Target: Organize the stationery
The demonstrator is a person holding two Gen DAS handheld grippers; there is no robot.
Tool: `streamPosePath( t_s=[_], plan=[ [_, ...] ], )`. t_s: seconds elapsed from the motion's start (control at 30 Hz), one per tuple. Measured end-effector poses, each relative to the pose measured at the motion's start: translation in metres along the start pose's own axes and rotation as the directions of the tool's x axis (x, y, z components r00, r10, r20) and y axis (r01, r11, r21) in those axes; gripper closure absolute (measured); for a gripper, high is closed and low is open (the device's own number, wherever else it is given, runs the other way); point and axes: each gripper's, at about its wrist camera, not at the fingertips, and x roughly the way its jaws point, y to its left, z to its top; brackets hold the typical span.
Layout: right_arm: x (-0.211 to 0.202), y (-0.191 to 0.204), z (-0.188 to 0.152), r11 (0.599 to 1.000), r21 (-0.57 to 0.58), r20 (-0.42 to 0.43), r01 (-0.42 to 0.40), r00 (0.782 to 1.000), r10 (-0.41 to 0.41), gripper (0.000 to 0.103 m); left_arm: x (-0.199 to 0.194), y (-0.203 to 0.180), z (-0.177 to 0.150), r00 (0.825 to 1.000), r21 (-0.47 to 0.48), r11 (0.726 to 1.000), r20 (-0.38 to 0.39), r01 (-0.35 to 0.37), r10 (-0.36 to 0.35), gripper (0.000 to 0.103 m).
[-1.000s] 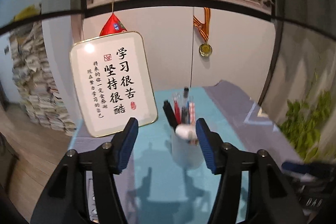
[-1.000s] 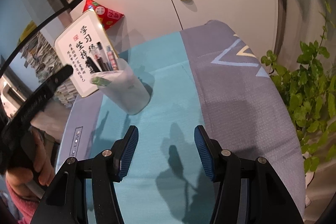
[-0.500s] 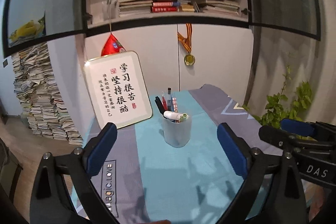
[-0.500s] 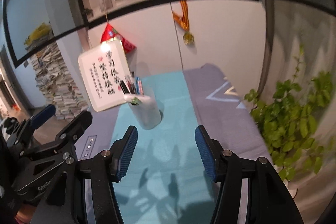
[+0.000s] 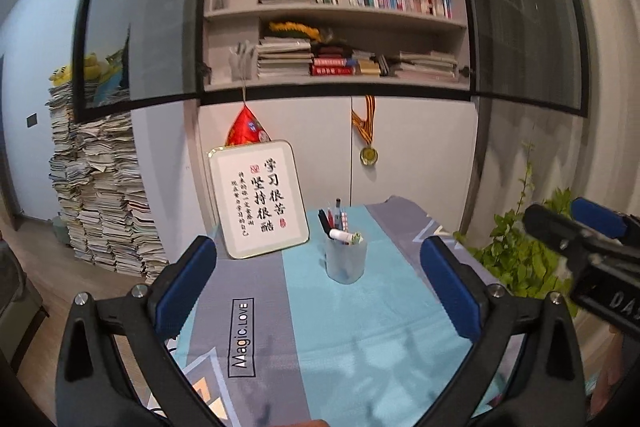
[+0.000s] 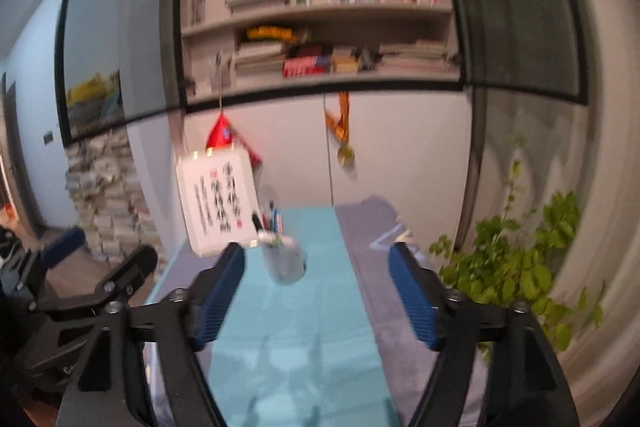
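A translucent pen cup (image 5: 345,261) stands on the teal strip of the table cloth (image 5: 360,331), holding several pens and a white marker. It also shows in the blurred right wrist view (image 6: 282,261). My left gripper (image 5: 318,281) is open and empty, well back from the cup and above the near part of the table. My right gripper (image 6: 317,285) is open and empty, also back from the cup. The right gripper's body shows at the right edge of the left wrist view (image 5: 592,247). The left gripper's body shows at the left of the right wrist view (image 6: 80,291).
A framed calligraphy board (image 5: 260,197) leans against the cabinet behind the cup. A medal (image 5: 368,155) and a red ornament (image 5: 246,129) hang on the cabinet doors under bookshelves. A green plant (image 5: 520,251) stands right of the table. Stacked papers (image 5: 100,195) rise at the left.
Both grippers have pulled back and up from the cup, which now looks smaller and farther. The left jaws have opened wide. The right wrist view has turned blurred.
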Motion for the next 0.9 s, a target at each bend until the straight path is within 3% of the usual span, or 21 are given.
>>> streamPosePath(
  t_s=[0.27,0.9],
  plan=[
    [-0.038,0.007,0.005,1.000,-0.004,0.059,-0.011,0.998,0.011,0.021,-0.038,-0.002,0.009,0.998,-0.007,1.000,0.064,-0.008,0.009,0.001],
    [-0.048,-0.014,-0.001,0.998,0.060,0.060,0.001,0.998,-0.004,0.020,-0.047,-0.016,0.007,0.998,0.017,1.000,0.069,0.000,-0.001,0.001]
  ],
)
